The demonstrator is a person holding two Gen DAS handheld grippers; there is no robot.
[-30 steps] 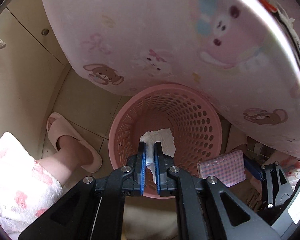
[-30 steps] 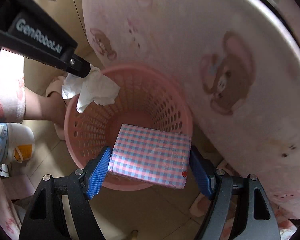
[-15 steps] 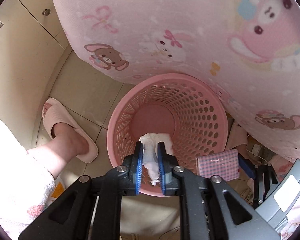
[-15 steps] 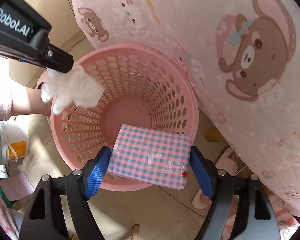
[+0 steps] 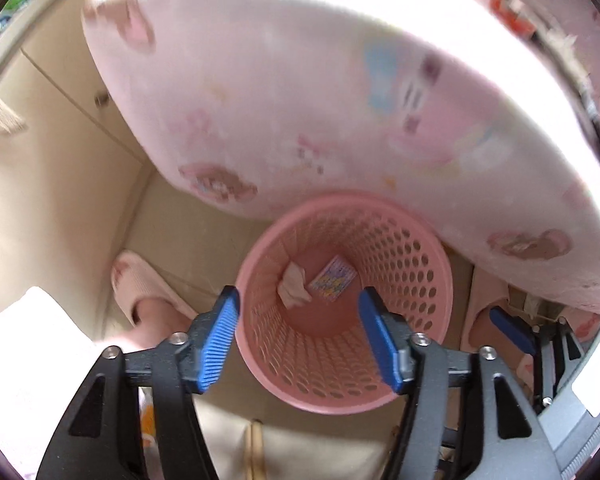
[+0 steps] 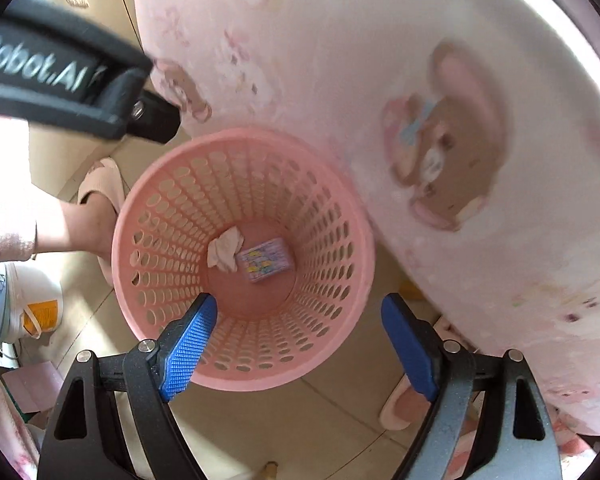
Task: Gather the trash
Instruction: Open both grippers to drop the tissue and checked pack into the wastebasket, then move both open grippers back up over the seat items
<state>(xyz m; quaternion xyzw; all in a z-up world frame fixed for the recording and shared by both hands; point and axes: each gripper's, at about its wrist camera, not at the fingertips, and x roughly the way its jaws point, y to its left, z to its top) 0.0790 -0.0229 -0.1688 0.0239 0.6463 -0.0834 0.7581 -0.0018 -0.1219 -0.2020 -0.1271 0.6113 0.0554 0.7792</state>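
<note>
below open tongs (image 6: pixel 300 344), tissue (image 6: pixel 225 254) binned.

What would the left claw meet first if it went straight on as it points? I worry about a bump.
Probably the pink basket: its near wall or floor, beside the crumpled tissue. Depth is unclear.

A lived-in home, pale tiled floor (image 6: pixel 340 420), round table under a pink cartoon-bear cloth (image 6: pixel 440 140), pink plastic basket (image 6: pixel 332 184) beside it, a person's foot in a pink slipper (image 5: pixel 134 284), spare slipper (image 6: pixel 400 410) nearby.
</note>
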